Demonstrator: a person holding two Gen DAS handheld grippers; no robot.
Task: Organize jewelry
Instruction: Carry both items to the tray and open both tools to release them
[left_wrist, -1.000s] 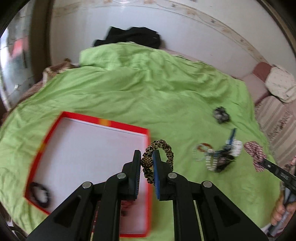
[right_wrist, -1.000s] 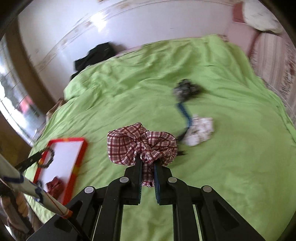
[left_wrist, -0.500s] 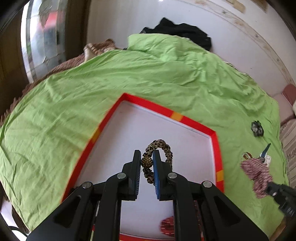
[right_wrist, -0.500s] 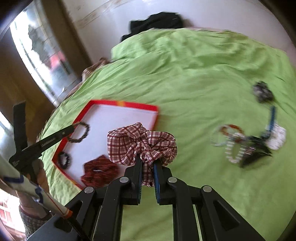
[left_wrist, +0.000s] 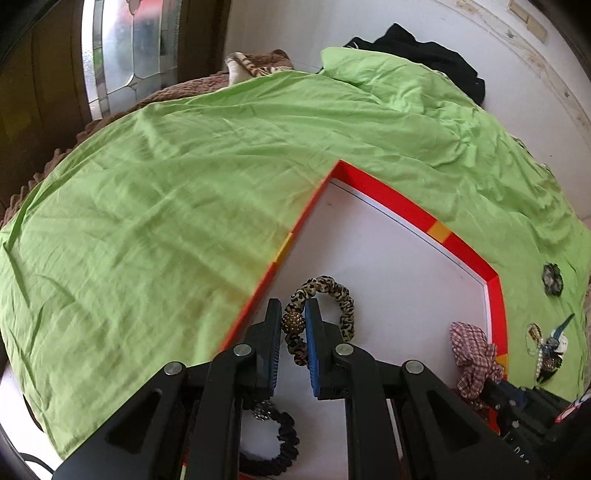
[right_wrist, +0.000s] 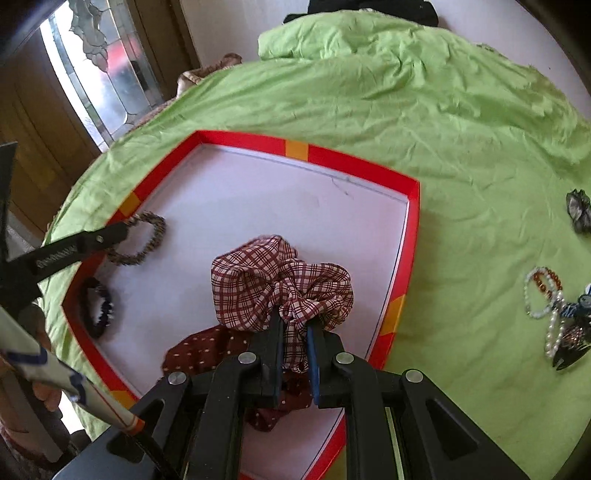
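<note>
My left gripper (left_wrist: 293, 321) is shut on a leopard-print hair tie (left_wrist: 334, 295) by its gold bead, held over the white floor of the red-rimmed tray (left_wrist: 391, 201). In the right wrist view that same hair tie (right_wrist: 142, 240) hangs near the tray's left rim (right_wrist: 240, 138). My right gripper (right_wrist: 295, 328) is shut on a red-and-white plaid scrunchie (right_wrist: 273, 280), above the tray's middle. Inside the tray lie a dark red dotted scrunchie (right_wrist: 207, 350) and a black hair tie (right_wrist: 98, 306). The plaid scrunchie (left_wrist: 471, 354) also shows at the right in the left wrist view.
The tray rests on a green bedsheet (right_wrist: 461, 129). To its right lie bead bracelets and a dark clip (right_wrist: 554, 314) and a grey scrunchie (right_wrist: 580, 210). A black garment (left_wrist: 424, 51) sits at the bed's far edge. A door with patterned glass (right_wrist: 103, 77) stands at left.
Both grippers swung left and lower, from above the sheet to above the tray, each still holding its piece. The loose jewelry has slid to the right edge of both views.
</note>
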